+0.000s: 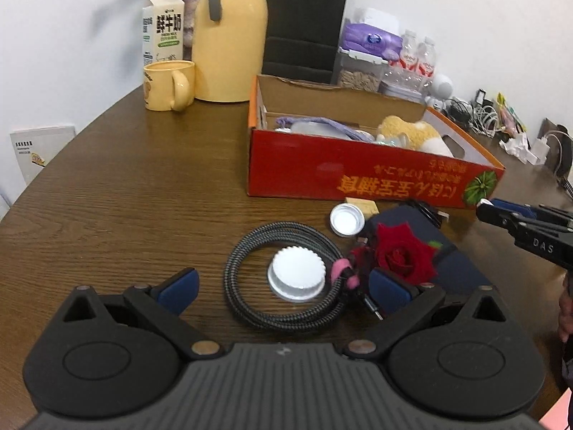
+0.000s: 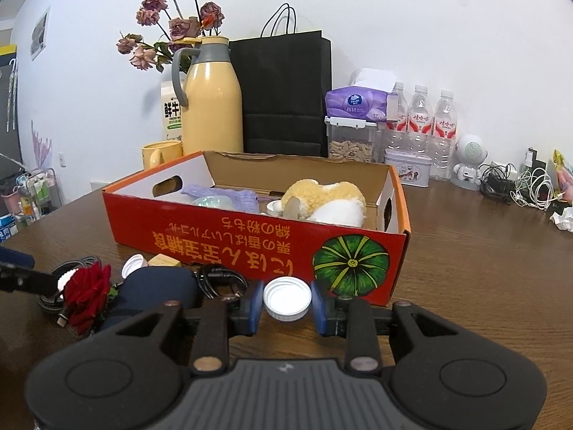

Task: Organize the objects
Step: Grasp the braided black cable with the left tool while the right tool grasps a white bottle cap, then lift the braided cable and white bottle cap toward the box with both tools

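Tabletop: brown wood, cluttered.
Right gripper: jaws clamped on white cap.
Left gripper: jaws apart.
Risk: shallow grip may drop cap short of red box.

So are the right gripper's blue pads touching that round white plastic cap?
Touching. In the right wrist view, the right gripper has both blue pads pressed against the white cap's sides.

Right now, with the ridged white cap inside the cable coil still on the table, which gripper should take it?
Left. Its open left gripper points at the ridged white cap inside the cable coil, and nothing is between its pads. The right gripper is already shut on another white cap near the red box.
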Tool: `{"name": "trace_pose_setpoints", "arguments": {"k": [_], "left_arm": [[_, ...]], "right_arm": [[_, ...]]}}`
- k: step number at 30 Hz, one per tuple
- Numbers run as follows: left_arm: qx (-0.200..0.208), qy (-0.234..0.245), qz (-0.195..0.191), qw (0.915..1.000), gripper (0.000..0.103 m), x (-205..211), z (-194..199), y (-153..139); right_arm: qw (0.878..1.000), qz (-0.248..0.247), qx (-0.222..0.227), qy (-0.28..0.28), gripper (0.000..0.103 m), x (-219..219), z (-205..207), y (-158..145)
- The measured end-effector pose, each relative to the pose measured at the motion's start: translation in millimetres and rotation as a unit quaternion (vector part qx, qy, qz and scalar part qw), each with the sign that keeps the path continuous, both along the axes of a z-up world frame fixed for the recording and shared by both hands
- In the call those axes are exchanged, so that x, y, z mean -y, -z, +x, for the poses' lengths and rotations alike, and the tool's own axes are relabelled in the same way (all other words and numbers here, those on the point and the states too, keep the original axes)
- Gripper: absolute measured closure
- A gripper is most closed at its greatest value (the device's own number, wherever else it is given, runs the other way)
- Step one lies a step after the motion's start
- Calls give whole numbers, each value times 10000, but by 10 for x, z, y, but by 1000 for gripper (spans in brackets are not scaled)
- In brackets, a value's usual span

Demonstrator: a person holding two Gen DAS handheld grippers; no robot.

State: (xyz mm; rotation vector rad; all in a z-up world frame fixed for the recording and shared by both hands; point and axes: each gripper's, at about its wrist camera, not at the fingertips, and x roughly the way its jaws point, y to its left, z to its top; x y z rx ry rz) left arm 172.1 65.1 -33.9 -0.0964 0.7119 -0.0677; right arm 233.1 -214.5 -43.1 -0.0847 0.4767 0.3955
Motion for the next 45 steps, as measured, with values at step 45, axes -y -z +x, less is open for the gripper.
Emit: {"name": "trace_pose_setpoints", "arguments": {"k": [45], "left_arm": [[674, -163, 459, 9965, 11, -34, -123, -184]], "right_arm": [[10000, -17, 33, -39, 76, -30, -17, -8]]}}
